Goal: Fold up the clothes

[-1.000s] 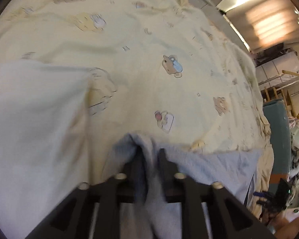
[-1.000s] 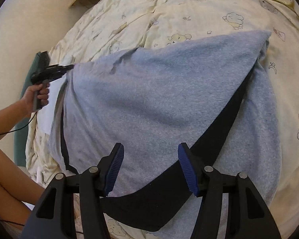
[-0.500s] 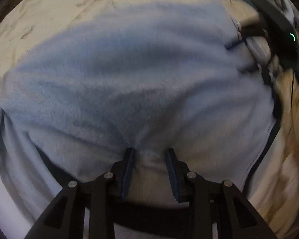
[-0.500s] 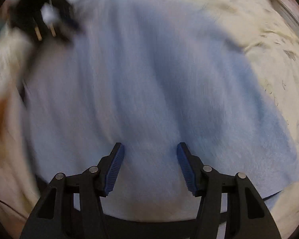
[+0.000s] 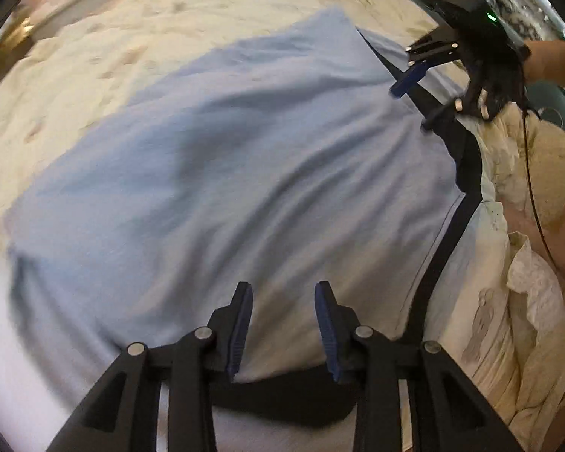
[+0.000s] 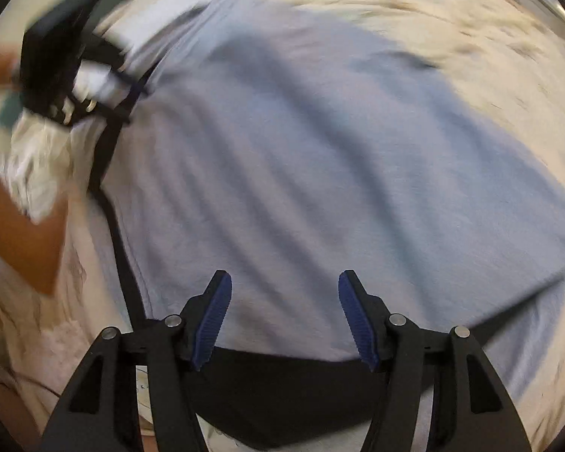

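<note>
Left wrist view: the left gripper [image 5: 282, 324] points down over a pale blue garment [image 5: 222, 158] that lies spread on a cream printed bedsheet [image 5: 139, 19]. Its two fingers stand apart with nothing pinched between them; the cloth only lies beneath them. A black trim band [image 5: 467, 173] runs along the garment's right edge and another dark band crosses just below the fingertips. At the upper right the right gripper [image 5: 414, 94] hangs over that black edge, its two blue-padded fingers spread, held by a hand [image 5: 486, 86].

Right wrist view: the right gripper [image 6: 284, 316] looks down on the same blue garment [image 6: 320, 158], which fills most of the frame. Its fingers are spread wide and grip nothing. A black band [image 6: 282, 391] lies across the near edge, below the pads. The left gripper [image 6: 101, 86] shows blurred at the upper left, near the garment's dark-trimmed corner; whether it touches the cloth there cannot be told. An arm [image 6: 22, 233] crosses the left side.

Progress, as a judgement: one layer appears laid over another, so a first fold seems made and let go. Wrinkles remain, and further folds to a compact shape are probably left.

Count: one garment, one bedsheet, two grippers with two fingers each.
</note>
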`<state>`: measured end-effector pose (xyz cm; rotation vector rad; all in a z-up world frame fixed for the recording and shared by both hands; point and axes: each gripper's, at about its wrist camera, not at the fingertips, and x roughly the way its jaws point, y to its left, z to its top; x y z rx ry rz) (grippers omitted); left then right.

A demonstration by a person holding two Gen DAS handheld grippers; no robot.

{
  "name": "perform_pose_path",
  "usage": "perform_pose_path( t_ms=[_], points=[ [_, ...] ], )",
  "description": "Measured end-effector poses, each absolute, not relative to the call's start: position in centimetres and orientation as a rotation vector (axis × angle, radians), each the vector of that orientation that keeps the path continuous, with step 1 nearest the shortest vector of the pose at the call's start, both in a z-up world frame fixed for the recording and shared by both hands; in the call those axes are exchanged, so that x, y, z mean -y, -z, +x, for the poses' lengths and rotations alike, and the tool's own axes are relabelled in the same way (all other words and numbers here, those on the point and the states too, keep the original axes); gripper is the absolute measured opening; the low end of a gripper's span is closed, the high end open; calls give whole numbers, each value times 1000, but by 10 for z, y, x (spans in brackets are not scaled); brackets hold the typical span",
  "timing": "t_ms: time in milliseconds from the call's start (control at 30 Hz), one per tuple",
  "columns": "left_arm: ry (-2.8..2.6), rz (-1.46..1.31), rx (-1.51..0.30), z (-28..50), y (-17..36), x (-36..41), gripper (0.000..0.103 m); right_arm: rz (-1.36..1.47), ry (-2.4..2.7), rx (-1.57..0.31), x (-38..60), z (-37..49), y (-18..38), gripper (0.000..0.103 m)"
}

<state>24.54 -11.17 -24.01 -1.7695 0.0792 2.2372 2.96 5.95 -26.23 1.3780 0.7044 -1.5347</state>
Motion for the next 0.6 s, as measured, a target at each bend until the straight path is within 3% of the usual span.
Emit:
perform_pose_path(
  t_ms=[100,167,300,433,600],
  points=[
    [-2175,-1824,-228,261,262,92,37,1375,1493,-846,-74,51,289,65],
    [-2171,-1818,-297,276,264,89,37,1390,1532,-788,-100,53,289,66],
    [-2110,-1921,-254,296,262,101,37,1477,1605,-700,-138,58,282,66],
    [-2065,-1991,-282,305,252,105,37,1551,1725,-466,-168,53,263,65],
    [-2158,-1847,-180,269,204,121,37,1456,2057,172,-252,31,213,65]
  ],
)
